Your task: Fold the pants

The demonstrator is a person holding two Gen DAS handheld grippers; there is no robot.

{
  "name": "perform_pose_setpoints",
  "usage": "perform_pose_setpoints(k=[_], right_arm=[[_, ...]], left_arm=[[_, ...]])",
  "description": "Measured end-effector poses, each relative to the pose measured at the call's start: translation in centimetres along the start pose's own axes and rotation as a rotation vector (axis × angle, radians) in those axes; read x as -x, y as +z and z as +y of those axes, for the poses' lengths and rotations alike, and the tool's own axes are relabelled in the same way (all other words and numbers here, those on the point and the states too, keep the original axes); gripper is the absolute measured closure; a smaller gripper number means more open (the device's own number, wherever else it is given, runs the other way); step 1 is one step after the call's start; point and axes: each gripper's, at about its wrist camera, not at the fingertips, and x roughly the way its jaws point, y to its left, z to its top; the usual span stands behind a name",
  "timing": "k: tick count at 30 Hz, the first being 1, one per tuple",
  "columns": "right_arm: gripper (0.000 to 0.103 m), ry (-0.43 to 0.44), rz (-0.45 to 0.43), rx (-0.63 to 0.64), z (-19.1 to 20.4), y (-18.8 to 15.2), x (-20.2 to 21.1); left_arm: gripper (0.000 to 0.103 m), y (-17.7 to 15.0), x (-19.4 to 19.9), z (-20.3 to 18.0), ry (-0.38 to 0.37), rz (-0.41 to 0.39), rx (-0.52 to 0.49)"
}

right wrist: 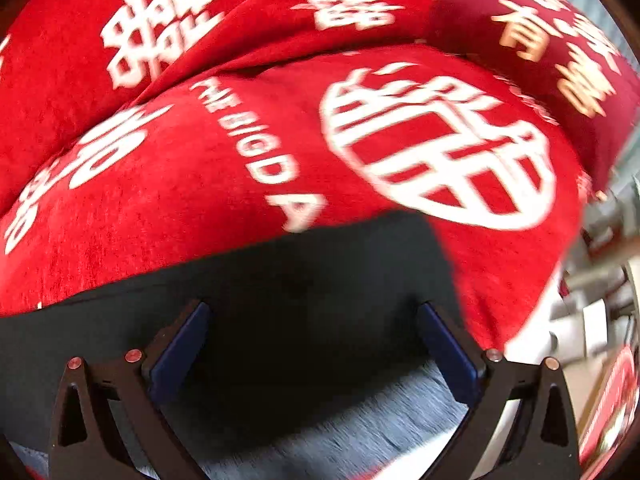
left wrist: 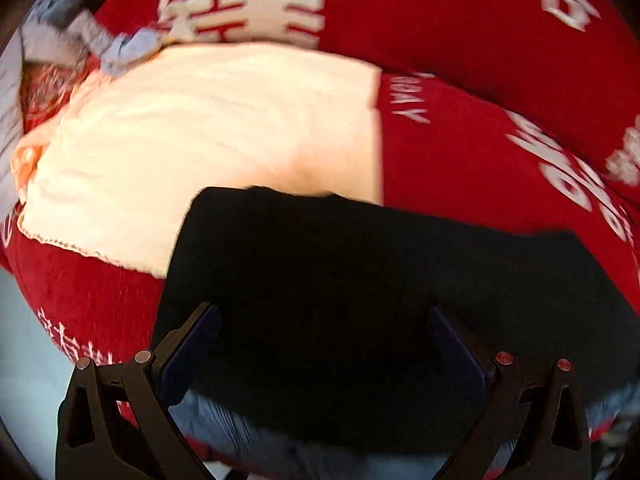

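The black pants [left wrist: 360,280] lie as a flat dark block on a red blanket with white characters [left wrist: 460,160]. In the left wrist view my left gripper [left wrist: 324,332] is open, its blue-padded fingers spread above the pants' near part. The pants also show in the right wrist view [right wrist: 280,288], with a straight far edge and a right corner. My right gripper [right wrist: 314,328] is open over them, holding nothing. Both views are motion-blurred.
A white towel [left wrist: 200,140] lies on the blanket just beyond the pants at the left. Light blue cloth [left wrist: 120,48] is bunched at the far left. A red cushion [right wrist: 560,60] sits at the far right. Grey-blue fabric [right wrist: 340,432] shows under the pants' near edge.
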Motion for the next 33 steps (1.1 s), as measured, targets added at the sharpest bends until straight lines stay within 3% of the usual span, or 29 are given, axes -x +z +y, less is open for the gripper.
perform_pose_setpoints(k=[3, 7, 10, 13, 15, 24, 27, 33], right_arm=[[0.0, 0.128, -0.031, 0.104, 4.6, -3.5, 3.5], [0.0, 0.304, -0.022, 0.319, 15.6, -9.4, 6.5], [0.0, 0.336, -0.033, 0.475, 22.9, -13.8, 7.5], [0.0, 0.286, -0.067, 0.595, 26.2, -16.2, 7.2], [0.0, 0.316, -0.065, 0.578, 25.3, -16.1, 7.2], [0.001, 0.28, -0.005, 0.431, 17.1, -12.6, 5.1], [0.0, 0.182, -0.013, 0.425, 15.9, -12.1, 4.8], [0.0, 0.173, 0.061, 0.226, 9.2, -9.8, 2.9]], left_arm=[[0.0, -3.3, 2.1, -3.0, -0.036, -0.02, -0.11], [0.0, -6.2, 2.2, -6.5, -0.036, -0.023, -0.223], [0.0, -7.1, 0.7, -6.2, -0.024, 0.021, -0.221], [0.0, -7.2, 0.7, -4.8, -0.065, 0.021, -0.199], [0.0, -7.5, 0.9, -4.3, -0.072, 0.017, -0.194], [0.0, -8.1, 0.3, -3.4, -0.078, 0.01, -0.194], [0.0, -8.3, 0.2, -2.4, -0.068, 0.011, -0.191], [0.0, -9.2, -1.0, 2.1, -0.063, 0.059, -0.116]])
